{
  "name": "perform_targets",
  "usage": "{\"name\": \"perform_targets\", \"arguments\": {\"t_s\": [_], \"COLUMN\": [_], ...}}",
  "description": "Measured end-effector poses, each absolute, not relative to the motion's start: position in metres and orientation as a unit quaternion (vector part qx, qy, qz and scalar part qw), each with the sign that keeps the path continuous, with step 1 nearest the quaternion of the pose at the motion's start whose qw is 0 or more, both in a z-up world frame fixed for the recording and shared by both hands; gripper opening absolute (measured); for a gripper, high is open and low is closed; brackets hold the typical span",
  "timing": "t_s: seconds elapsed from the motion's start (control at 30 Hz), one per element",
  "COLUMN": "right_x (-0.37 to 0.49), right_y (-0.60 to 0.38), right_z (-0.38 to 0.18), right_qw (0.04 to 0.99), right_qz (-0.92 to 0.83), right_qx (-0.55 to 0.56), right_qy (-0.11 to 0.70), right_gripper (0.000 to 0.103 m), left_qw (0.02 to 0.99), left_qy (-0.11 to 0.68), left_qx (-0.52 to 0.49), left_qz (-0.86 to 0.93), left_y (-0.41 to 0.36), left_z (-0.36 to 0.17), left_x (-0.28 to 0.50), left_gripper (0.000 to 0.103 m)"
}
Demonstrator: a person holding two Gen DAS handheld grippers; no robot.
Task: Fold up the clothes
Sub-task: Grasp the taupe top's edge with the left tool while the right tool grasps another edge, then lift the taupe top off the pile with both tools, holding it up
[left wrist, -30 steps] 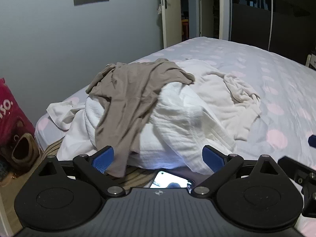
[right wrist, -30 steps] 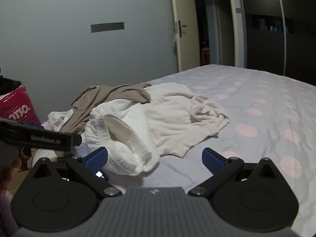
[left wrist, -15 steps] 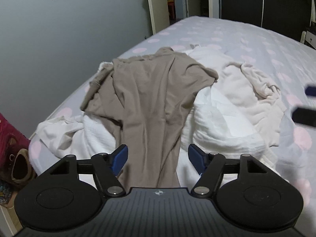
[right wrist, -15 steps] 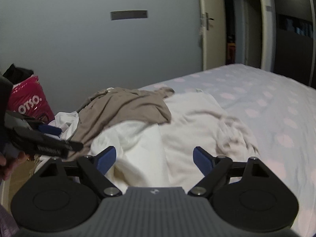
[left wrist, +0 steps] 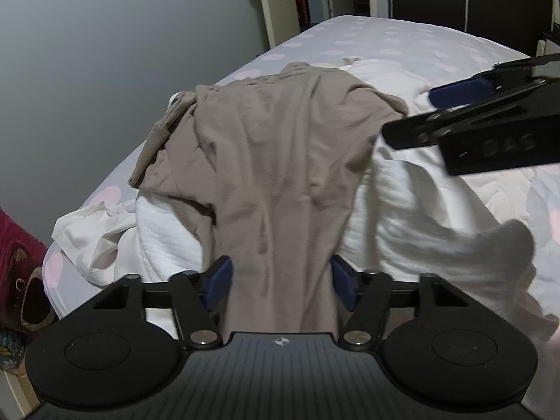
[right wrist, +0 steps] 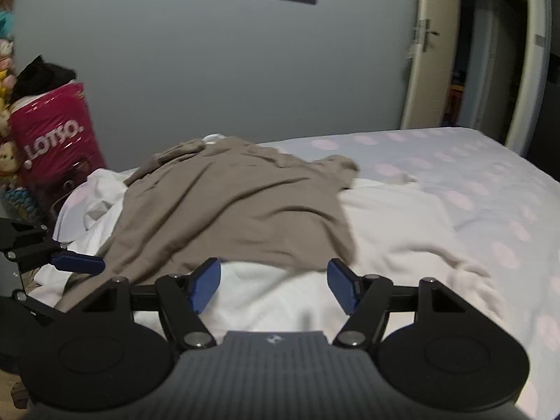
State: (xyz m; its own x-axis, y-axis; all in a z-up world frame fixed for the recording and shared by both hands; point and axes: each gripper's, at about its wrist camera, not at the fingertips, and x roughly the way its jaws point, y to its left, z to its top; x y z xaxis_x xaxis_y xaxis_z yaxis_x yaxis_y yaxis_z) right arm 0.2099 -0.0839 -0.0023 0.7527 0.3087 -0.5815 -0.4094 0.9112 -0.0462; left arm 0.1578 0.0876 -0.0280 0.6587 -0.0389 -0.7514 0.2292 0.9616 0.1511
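A bed (left wrist: 402, 45) with a pale sheet dotted in pink is filling both views, running back toward a grey wall (right wrist: 210, 70) and a cream door frame (right wrist: 416, 70); a heap of clothes is lying on its near corner; white and cream garments (left wrist: 413, 196) are spreading underneath and to the right, while a taupe garment (left wrist: 280, 161) is draping over the top of the heap, its lower end trailing down toward the left wrist camera; a pink bag (right wrist: 52, 140) printed with lettering is standing beside the bed at the left.

The left gripper (left wrist: 280, 281) is pointing down at the taupe garment's lower end; its jaws have just been closing and are sitting about half apart, with the trailing cloth lying between the blue pads; whether the pads are pressing the cloth cannot be told from this view; nothing is being lifted.

The right gripper (right wrist: 274, 285) is hovering over the white cloth just below the taupe garment's right hem; its jaws have likewise just been closing, are standing fairly wide, and are gripping nothing; in the left view it is reaching in from the right above the heap, blurred.
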Motion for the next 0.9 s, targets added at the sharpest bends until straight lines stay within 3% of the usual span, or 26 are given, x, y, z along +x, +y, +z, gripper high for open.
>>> {"name": "perform_targets", "arguments": {"t_s": [0.13,0.17,0.2,0.3,0.4,0.57,0.67,0.9], "right_x": [0.229,0.233,0.236,0.241,0.234,0.210,0.193,0.140], "right_y": [-0.064,-0.062,-0.060,-0.057,-0.058,-0.066,-0.076,-0.102], "right_z": [-0.015,-0.018,-0.020,-0.020,-0.009,0.027,0.056,0.128], "right_qw": [0.921,0.918,0.916,0.916,0.922,0.943,0.956,0.970], "right_qz": [0.203,0.202,0.202,0.196,0.190,0.169,0.151,0.128], "right_qx": [-0.103,-0.098,-0.094,-0.082,-0.081,-0.086,-0.085,-0.112], "right_qy": [0.318,0.325,0.333,0.339,0.328,0.272,0.236,0.171], "right_gripper": [0.069,0.061,0.044,0.026,0.016,0.009,0.000,0.000], "left_qw": [0.905,0.906,0.907,0.911,0.917,0.937,0.945,0.958], "left_qy": [0.406,0.404,0.401,0.393,0.380,0.327,0.299,0.226], "left_qx": [0.090,0.087,0.084,0.080,0.065,0.053,0.033,-0.011], "left_qz": [-0.091,-0.094,-0.097,-0.101,-0.106,-0.116,-0.131,-0.176], "left_y": [0.094,0.094,0.094,0.094,0.094,0.084,0.080,0.072], "left_z": [-0.019,-0.017,-0.015,-0.009,0.002,0.040,0.065,0.110], "left_x": [0.163,0.164,0.165,0.165,0.162,0.152,0.140,0.098], "left_gripper": [0.030,0.027,0.025,0.015,0.010,0.008,0.007,0.000]}}
